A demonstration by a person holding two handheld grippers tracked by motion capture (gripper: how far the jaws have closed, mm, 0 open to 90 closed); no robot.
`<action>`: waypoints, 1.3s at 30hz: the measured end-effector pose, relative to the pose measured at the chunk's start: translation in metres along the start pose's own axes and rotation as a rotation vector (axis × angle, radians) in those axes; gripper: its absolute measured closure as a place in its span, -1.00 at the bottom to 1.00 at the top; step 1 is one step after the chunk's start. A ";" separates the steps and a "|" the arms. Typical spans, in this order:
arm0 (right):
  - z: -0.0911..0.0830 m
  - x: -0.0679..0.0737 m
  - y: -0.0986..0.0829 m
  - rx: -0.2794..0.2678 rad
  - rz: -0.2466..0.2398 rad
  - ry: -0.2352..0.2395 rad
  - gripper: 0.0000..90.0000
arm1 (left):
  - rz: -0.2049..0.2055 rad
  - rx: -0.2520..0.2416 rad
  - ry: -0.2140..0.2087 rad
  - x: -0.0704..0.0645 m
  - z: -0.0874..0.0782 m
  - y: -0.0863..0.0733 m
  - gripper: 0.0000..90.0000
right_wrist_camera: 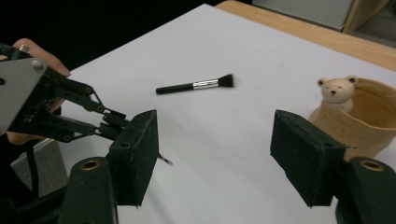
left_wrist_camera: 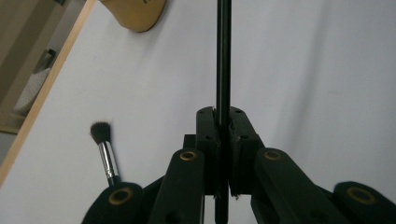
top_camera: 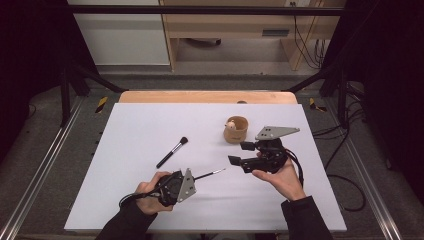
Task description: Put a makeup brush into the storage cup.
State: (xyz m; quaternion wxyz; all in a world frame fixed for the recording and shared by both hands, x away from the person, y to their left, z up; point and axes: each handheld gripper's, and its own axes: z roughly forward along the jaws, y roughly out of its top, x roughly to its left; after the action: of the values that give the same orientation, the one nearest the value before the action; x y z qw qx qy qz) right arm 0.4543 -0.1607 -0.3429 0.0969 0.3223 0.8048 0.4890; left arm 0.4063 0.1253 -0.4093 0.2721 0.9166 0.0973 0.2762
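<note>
My left gripper (top_camera: 196,178) (left_wrist_camera: 223,122) is shut on a thin black rod (top_camera: 210,174) (left_wrist_camera: 223,60). The rod sticks out to the right over the white board and ends in a pale tip. A black-handled makeup brush (top_camera: 172,151) (left_wrist_camera: 105,148) (right_wrist_camera: 196,85) lies flat on the board, left of centre, with its bristles toward the far right. A wooden cup with a small bear figure on its rim (top_camera: 235,130) (right_wrist_camera: 362,119) stands at the right. My right gripper (top_camera: 240,153) (right_wrist_camera: 215,154) hangs open just in front of the cup, holding nothing, its jaws pointing left.
The white board (top_camera: 150,120) lies on a wooden table whose edge (top_camera: 207,96) shows at the back. The left gripper's linkage and the hand holding it (right_wrist_camera: 42,102) appear at the left of the right gripper view. Metal frame rails run along both sides.
</note>
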 end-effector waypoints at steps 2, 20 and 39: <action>-0.002 -0.002 -0.002 -0.021 0.015 -0.018 -0.37 | -0.050 -0.017 0.001 0.002 -0.001 -0.003 0.88; 0.004 -0.002 -0.027 -0.160 0.116 -0.063 -0.58 | -0.380 -0.106 0.014 0.008 0.002 -0.016 0.88; 0.036 0.018 -0.031 -0.240 0.202 -0.006 -0.54 | -0.557 -0.145 0.058 0.001 0.003 -0.013 0.88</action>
State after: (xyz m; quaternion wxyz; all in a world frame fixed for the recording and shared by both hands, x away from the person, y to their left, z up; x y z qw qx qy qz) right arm 0.4442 -0.1334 -0.3848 0.0874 0.3891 0.7036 0.5881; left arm 0.4087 0.1347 -0.4183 0.3995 0.8246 0.3328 0.2230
